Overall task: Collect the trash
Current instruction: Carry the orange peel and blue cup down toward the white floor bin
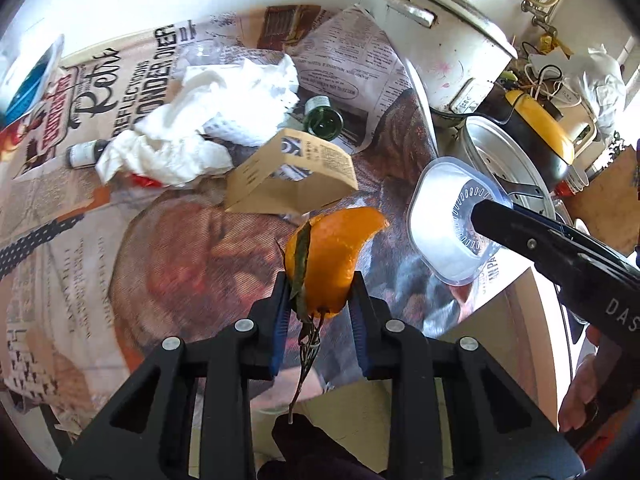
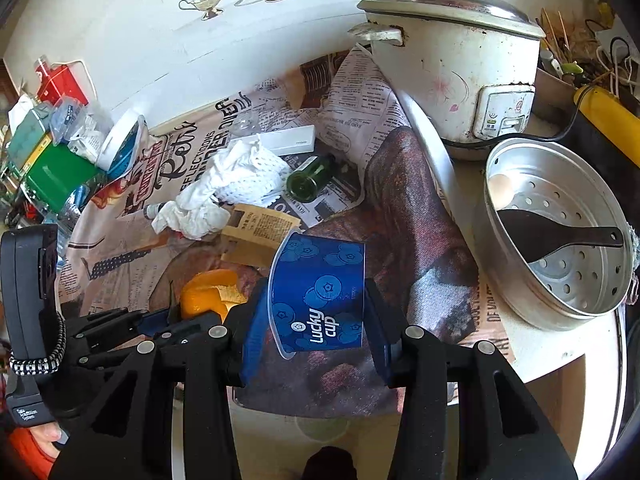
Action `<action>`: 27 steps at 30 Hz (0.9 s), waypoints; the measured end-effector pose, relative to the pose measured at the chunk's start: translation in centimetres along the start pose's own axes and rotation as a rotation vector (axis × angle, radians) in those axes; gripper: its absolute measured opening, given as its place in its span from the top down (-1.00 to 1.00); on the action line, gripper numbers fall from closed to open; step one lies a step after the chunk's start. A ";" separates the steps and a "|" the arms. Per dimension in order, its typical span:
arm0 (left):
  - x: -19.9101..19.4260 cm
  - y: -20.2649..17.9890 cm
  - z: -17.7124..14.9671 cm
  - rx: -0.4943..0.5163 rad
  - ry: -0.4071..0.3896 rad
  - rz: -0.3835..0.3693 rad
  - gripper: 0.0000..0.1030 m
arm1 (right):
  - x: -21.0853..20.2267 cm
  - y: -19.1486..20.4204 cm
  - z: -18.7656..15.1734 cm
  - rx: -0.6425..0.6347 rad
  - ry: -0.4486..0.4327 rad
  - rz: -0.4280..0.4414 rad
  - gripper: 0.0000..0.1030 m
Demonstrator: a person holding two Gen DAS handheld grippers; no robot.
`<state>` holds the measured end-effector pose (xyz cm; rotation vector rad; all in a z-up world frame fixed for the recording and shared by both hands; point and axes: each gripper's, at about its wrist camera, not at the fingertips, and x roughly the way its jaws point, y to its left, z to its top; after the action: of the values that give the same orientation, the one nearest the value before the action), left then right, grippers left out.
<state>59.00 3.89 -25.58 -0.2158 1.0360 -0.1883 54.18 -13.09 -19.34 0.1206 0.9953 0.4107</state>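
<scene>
Looking across the table from the left side of the left wrist view, plenty of rubbish is still lying on the newspaper-print tablecloth [image 1: 80,248]: a small grey bottle [image 1: 86,153] at centre left, a heap of crumpled white tissue [image 1: 212,120] beside and partly over it, a scrap of red wrapper [image 1: 140,180] peeking out below the tissue, a torn cardboard box [image 1: 292,176] near the middle, and a green glass bottle [image 1: 322,118] on its side just above the box.

Lower centre, the left gripper [image 1: 320,296] has its jaws narrowed onto a piece of orange peel [image 1: 334,256] with a leafy stem, held clear of the cloth.

Further right, the right gripper [image 2: 306,336] clamps a blue "lucky cup" plastic cup [image 2: 320,300]; in the left wrist view the same cup shows its white inside at centre right.

At far right stand a rice cooker [image 2: 452,76] and a steamer pot [image 2: 560,248], which look like kitchenware, not trash.

So I'd judge two items picked and none binned yet. No bin or bag is in either view, so where these go I cannot tell. Most of the collecting remains.
</scene>
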 end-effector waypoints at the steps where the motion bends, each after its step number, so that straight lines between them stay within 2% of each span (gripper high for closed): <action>1: -0.7 0.4 -0.5 -0.004 -0.009 0.002 0.47 | -0.3 0.5 -0.3 -0.003 -0.005 0.000 0.20; 8: -6.4 1.6 -4.6 0.022 -0.089 0.036 0.47 | -3.3 4.3 -3.7 -0.008 -0.050 -0.009 0.20; 16: -11.0 3.0 -10.5 0.047 -0.118 0.056 0.47 | -6.0 8.2 -9.3 0.017 -0.064 -0.017 0.20; 22: -11.3 3.6 -14.4 0.044 -0.069 0.056 0.47 | -6.4 9.7 -13.0 0.029 -0.026 -0.020 0.20; 27: -9.1 3.9 -17.4 0.012 -0.014 0.036 0.47 | -5.8 10.1 -15.8 0.024 0.020 -0.026 0.20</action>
<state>39.60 8.46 -27.65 -0.1879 1.0237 -0.1603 35.45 -7.46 -20.50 0.1257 1.0209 0.3772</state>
